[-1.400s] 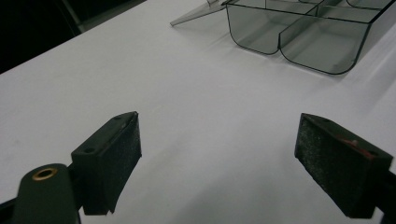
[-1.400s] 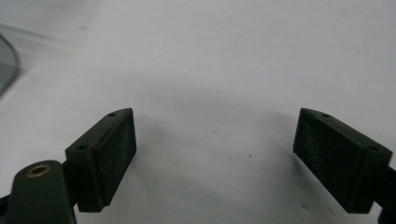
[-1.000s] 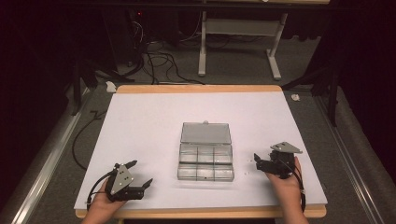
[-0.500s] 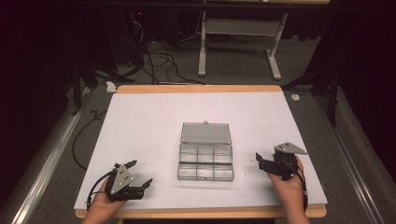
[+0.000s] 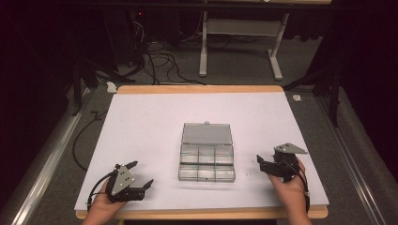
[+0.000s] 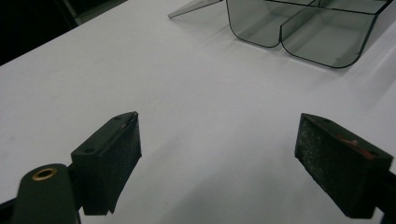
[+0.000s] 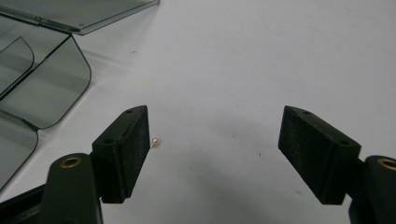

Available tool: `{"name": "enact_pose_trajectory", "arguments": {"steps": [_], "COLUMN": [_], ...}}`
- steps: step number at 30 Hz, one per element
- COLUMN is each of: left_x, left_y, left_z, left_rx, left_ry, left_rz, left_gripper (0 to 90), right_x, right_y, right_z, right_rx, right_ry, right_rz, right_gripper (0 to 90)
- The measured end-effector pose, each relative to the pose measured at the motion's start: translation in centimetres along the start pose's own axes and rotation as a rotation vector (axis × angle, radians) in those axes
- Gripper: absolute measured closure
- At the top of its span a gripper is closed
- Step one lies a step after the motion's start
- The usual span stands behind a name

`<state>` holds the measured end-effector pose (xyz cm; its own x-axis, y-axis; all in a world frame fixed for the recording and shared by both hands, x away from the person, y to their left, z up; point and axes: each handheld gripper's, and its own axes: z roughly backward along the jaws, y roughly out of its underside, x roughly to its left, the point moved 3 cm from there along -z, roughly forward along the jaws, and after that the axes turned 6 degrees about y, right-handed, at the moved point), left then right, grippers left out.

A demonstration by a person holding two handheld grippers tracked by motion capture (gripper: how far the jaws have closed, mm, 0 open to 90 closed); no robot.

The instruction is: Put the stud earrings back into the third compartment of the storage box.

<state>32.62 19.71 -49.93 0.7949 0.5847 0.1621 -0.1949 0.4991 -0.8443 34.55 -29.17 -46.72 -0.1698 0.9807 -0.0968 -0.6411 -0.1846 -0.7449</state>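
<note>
A clear plastic compartment box (image 5: 206, 168) lies at the middle of the white table, its lid (image 5: 207, 133) swung open flat on the far side. My left gripper (image 5: 143, 173) rests near the front left edge, open and empty, pointing toward the box (image 6: 303, 32). To the right of the box my right gripper (image 5: 259, 164) is open just above the table. In the right gripper view a tiny pale bead (image 7: 155, 141) lies on the table right beside the left fingertip (image 7: 126, 149), with the gripper (image 7: 215, 126) open around bare surface. The box's corner (image 7: 42, 79) is at the left.
The white table top (image 5: 155, 122) has a wooden rim (image 5: 202, 214) along the front edge. Behind the table stand a desk frame (image 5: 239, 42) and floor cables (image 5: 155, 61). A small white object (image 5: 296, 97) lies on the floor off the table's far right corner.
The right gripper has shifted very slightly; the left gripper and the box have not moved.
</note>
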Motion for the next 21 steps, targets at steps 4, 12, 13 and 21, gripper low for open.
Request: {"name": "enact_pose_trajectory", "arguments": {"steps": [4, 12, 13, 21], "left_x": [0.00, 0.01, 0.01, -0.01], "left_y": [0.00, 0.00, 0.00, -0.01], "left_z": [-0.02, -0.02, -0.02, -0.03], "left_rx": [0.001, 0.001, 0.001, 0.001], "left_ry": [0.001, 0.003, 0.003, 0.005], "left_rz": [0.001, 0.001, 0.000, -0.001], "left_gripper": [15.2, 15.2, 15.2, 15.2], "right_x": [0.18, 0.36, 0.35, 0.31], "right_y": [0.10, 0.40, 0.42, 0.59], "right_z": [0.05, 0.32, 0.39, 0.81], "right_rx": [0.045, 0.106, 0.111, 0.168], "right_ry": [-0.017, -0.042, -0.044, -0.058], "right_rz": [0.005, 0.000, 0.001, -0.001], "right_gripper": [26.4, 27.8, 28.1, 30.9]}}
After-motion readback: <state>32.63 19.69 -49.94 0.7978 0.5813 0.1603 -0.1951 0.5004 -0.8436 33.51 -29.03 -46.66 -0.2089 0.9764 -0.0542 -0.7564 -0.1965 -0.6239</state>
